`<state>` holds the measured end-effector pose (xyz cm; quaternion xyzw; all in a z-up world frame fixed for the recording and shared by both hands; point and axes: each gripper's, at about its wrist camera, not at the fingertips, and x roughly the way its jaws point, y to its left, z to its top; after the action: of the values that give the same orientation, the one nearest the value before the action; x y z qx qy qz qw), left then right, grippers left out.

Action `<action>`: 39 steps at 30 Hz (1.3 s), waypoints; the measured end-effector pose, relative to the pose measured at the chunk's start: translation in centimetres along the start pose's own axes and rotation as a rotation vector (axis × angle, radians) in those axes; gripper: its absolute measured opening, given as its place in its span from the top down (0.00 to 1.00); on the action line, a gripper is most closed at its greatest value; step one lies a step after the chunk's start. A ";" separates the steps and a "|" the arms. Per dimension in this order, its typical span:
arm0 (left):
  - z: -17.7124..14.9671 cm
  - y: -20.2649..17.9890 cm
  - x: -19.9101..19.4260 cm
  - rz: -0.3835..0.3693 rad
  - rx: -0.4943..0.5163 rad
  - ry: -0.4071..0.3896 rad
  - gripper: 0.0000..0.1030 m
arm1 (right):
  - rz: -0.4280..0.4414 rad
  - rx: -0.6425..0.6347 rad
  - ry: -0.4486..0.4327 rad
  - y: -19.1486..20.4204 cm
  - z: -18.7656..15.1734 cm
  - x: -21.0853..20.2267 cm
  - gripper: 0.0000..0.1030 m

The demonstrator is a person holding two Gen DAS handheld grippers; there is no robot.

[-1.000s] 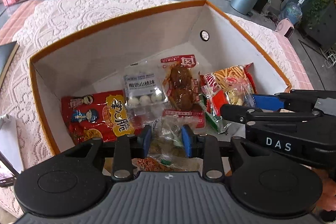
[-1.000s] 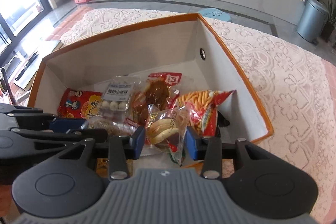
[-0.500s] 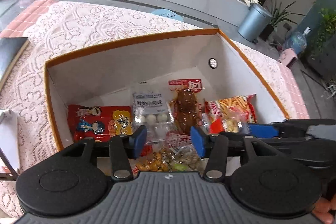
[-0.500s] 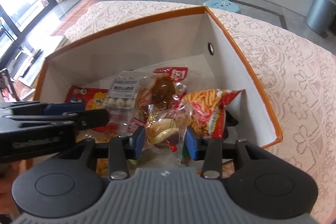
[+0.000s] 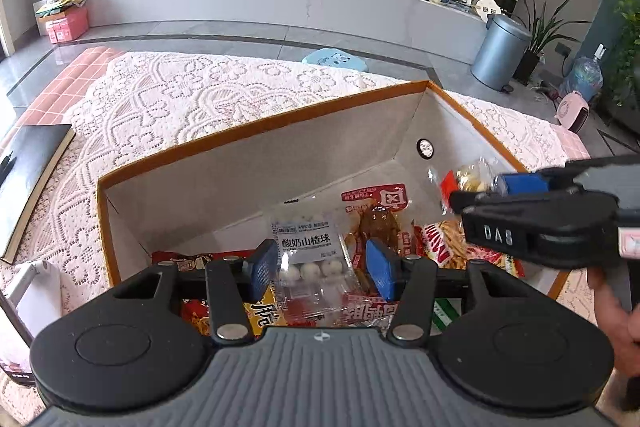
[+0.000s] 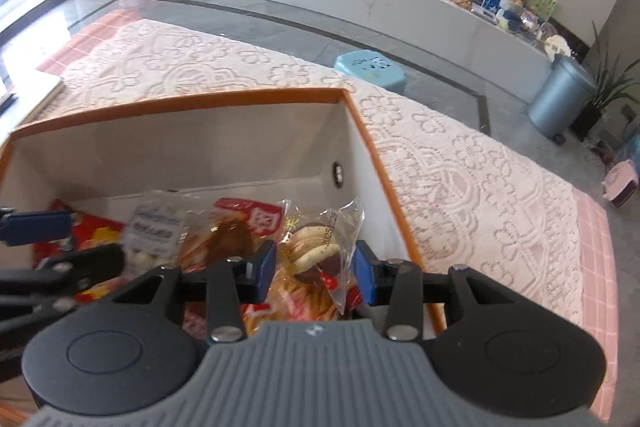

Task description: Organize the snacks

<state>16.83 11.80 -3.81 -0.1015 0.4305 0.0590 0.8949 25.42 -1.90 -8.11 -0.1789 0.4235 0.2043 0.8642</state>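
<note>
An orange-rimmed white box (image 5: pixel 260 123) holds several snack packets: a clear hawthorn-ball pack (image 5: pixel 308 243), a brown meat pack (image 5: pixel 378 223), a red fries bag (image 5: pixel 448 243) and a red cartoon bag (image 5: pixel 180 259). My left gripper (image 5: pixel 320 263) hovers over the box's near side. Its jaws are opening and the pads touch nothing; the hawthorn pack lies below them. My right gripper (image 6: pixel 316 267) is shut on a clear pack of round pastries (image 6: pixel 316 247), held above the fries bag near the box's right wall (image 6: pixel 360 155). In the left wrist view the right gripper (image 5: pixel 496 187) enters from the right with that pack (image 5: pixel 468 179).
The box (image 6: pixel 200 97) stands on a lace tablecloth (image 5: pixel 180 99). A black notebook (image 5: pixel 32 179) and a white device (image 5: pixel 32 287) lie left of the box. A person's hand (image 5: pixel 616 307) grips the right tool. A blue stool (image 6: pixel 368 67) and a grey bin (image 6: pixel 560 99) stand beyond.
The left gripper let go of a clear snack pack, its jaws widened and it tipped up. The right gripper carried its pastry pack toward the box's right side.
</note>
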 end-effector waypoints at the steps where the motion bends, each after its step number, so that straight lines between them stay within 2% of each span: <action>1: 0.0 0.1 0.1 0.000 -0.003 0.010 0.41 | -0.013 -0.007 -0.007 0.0 0.1 0.3 0.61; 11: -0.3 -0.2 0.7 -0.025 0.003 0.039 0.41 | -0.051 -0.006 -0.006 -0.1 0.3 1.8 0.58; 13: -0.3 -0.3 0.5 -0.027 0.002 0.035 0.40 | -0.052 -0.002 -0.010 -0.2 0.3 1.5 0.52; 19: -0.4 -0.5 -0.9 -0.040 0.013 -0.005 0.34 | -0.035 0.016 -0.033 -0.5 -0.3 -0.5 0.40; 24: -0.6 -1.1 -3.3 -0.041 0.028 -0.068 0.30 | -0.056 0.000 -0.089 -1.0 -1.2 -4.1 0.36; 28: -0.9 -1.9 -5.7 -0.063 0.037 -0.141 0.30 | -0.046 0.032 -0.140 -2.4 -2.4 -7.8 0.23; 30: -1.1 -2.7 -7.1 -0.072 0.062 -0.187 0.27 | -0.036 0.050 -0.169 -3.0 -3.3 -9.9 0.18; 31: -1.4 -3.1 -8.0 -0.074 0.080 -0.217 0.22 | -0.035 0.053 -0.184 -3.1 -3.8 -10.8 0.14; 34: -2.2 -4.3 -10.2 -0.070 0.126 -0.298 0.14 | -0.052 0.046 -0.246 -3.2 -5.6 -13.9 0.13; 39: -3.7 -6.1 -13.0 -0.029 0.173 -0.389 0.13 | -0.085 0.077 -0.336 -3.6 -8.7 -18.7 0.07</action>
<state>7.11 4.78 4.94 -0.0173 0.2516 0.0275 0.9673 11.08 -12.97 2.39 -0.1267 0.2728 0.1781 0.9369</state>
